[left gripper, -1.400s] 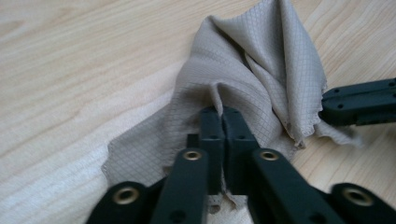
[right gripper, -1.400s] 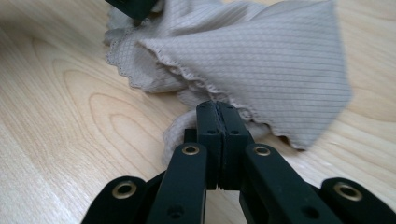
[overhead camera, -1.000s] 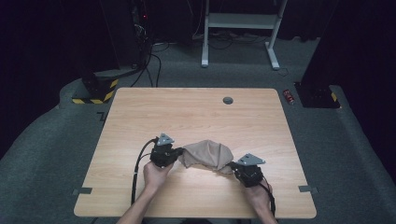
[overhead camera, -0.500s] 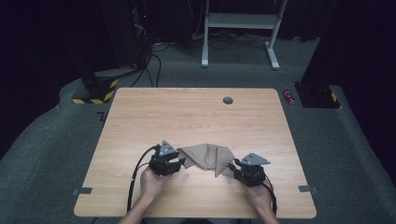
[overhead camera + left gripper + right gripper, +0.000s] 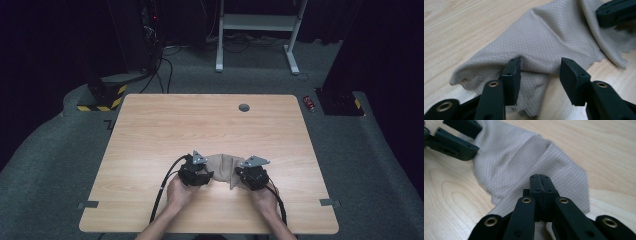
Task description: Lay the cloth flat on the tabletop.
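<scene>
Beige cloth (image 5: 223, 167), lower centre, pinched by right gripper (image 5: 540, 182) as anchor; left gripper (image 5: 540, 71) gaping over its fold, apparently for regrasp.

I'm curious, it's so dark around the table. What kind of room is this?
Probably a lab or recording studio. A bare wooden table sits on grey carpet amid black curtains, with cabled equipment behind, and a person works a cloth with two grippers.

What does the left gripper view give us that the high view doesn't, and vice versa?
Left gripper view: the left gripper has its jaws apart over a fold of the beige cloth, and the weave pattern shows.
High view: the whole wooden table, both hands, the grommet hole, and the floor around it.
Both: the cloth bunched between the left gripper and the right gripper.
</scene>
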`<action>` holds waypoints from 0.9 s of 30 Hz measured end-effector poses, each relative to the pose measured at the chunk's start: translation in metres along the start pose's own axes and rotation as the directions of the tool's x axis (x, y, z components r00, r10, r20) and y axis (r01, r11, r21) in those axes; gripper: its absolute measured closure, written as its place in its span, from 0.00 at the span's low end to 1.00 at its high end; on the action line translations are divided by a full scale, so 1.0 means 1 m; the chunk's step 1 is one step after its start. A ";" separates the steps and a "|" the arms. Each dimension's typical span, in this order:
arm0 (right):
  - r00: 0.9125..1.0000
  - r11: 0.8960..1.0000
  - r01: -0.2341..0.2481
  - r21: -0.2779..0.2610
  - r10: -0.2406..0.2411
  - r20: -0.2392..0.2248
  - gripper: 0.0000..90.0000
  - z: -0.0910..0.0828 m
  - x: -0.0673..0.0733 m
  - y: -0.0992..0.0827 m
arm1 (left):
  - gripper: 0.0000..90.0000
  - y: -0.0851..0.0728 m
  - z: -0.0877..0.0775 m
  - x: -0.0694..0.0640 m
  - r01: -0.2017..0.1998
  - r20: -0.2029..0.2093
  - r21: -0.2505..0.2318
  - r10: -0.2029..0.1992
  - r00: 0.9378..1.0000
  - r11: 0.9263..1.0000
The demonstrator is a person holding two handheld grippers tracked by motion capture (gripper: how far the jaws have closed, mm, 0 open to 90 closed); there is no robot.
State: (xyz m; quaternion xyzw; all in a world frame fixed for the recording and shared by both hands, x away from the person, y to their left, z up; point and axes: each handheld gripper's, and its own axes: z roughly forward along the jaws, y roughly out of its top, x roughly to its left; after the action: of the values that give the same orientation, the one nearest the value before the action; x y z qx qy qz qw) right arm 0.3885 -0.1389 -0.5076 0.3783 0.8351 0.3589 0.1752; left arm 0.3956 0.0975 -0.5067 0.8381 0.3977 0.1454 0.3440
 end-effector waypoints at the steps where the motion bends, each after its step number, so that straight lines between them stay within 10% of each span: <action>1: 1.000 1.000 0.001 -0.002 -0.001 0.004 1.00 -0.001 -0.001 0.002 | 0.61 0.001 0.001 0.001 0.003 -0.005 0.003 -0.003 1.000 1.000; 6: 1.000 1.000 0.005 -0.021 -0.004 0.031 1.00 -0.004 -0.009 0.016 | 0.62 0.010 0.005 0.015 0.026 -0.031 0.004 -0.026 0.999 1.000; 9: 1.000 0.999 -0.012 -0.033 0.011 -0.027 0.83 -0.008 -0.007 0.018 | 0.61 0.014 0.002 0.018 0.039 -0.029 -0.012 -0.039 0.999 0.999; 14: 0.998 0.998 0.055 0.028 -0.054 -0.034 0.68 -0.003 0.010 0.007 | 0.57 0.004 -0.010 0.006 -0.041 -0.036 0.009 0.041 0.998 0.999; 17: 0.997 0.996 0.068 0.055 -0.066 -0.034 0.72 0.001 0.013 0.006 | 0.58 -0.001 -0.012 0.007 -0.054 -0.048 0.024 0.055 0.997 0.998; 20: 0.996 0.992 0.085 0.095 -0.084 -0.020 0.98 0.008 0.013 0.007 | 0.68 -0.008 -0.009 0.014 -0.044 -0.029 0.064 0.046 0.999 0.997; 27: 0.998 0.997 0.055 0.061 -0.055 -0.004 1.00 0.000 0.005 0.011 | 0.93 -0.008 -0.006 0.014 -0.078 -0.024 0.060 0.080 0.997 0.995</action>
State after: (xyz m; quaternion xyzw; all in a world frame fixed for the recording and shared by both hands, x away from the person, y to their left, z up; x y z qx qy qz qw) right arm 0.3907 -0.1304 -0.4997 0.3601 0.8559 0.3287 0.1724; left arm 0.3971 0.1148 -0.5080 0.8608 0.3729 0.1583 0.3079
